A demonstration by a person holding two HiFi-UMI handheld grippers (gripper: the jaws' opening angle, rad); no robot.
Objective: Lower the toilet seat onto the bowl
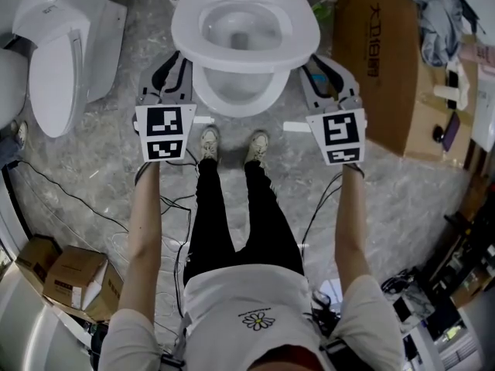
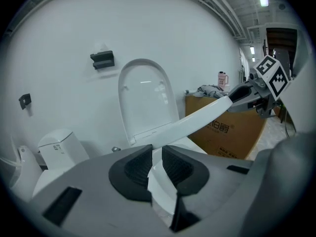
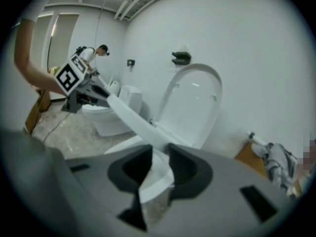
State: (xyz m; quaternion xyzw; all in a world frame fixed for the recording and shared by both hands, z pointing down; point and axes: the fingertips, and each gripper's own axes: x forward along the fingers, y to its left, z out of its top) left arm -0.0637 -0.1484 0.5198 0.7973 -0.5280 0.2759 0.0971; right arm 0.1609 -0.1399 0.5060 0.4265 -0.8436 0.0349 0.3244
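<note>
The white toilet seat [image 1: 189, 37] hangs tilted above the bowl [image 1: 232, 99], hinged at the back, while the lid [image 2: 145, 98] stands upright against the wall. My left gripper [image 1: 182, 62] is shut on the seat's left rim, which runs between its pads [image 2: 136, 167] in the left gripper view. At the opposite side my right gripper [image 1: 313, 64] has the right rim between its jaws [image 3: 160, 164], and the pads seem to touch it. Each gripper view shows the seat [image 3: 133, 120] slanting across to the other gripper.
A second white toilet [image 1: 58, 52] stands at the left. A large cardboard box [image 1: 387, 60] with cloth on it is close at the right. The person's shoes [image 1: 232, 145] are just before the bowl. Cables [image 1: 77, 199] trail over the floor; small boxes [image 1: 73, 280] sit lower left.
</note>
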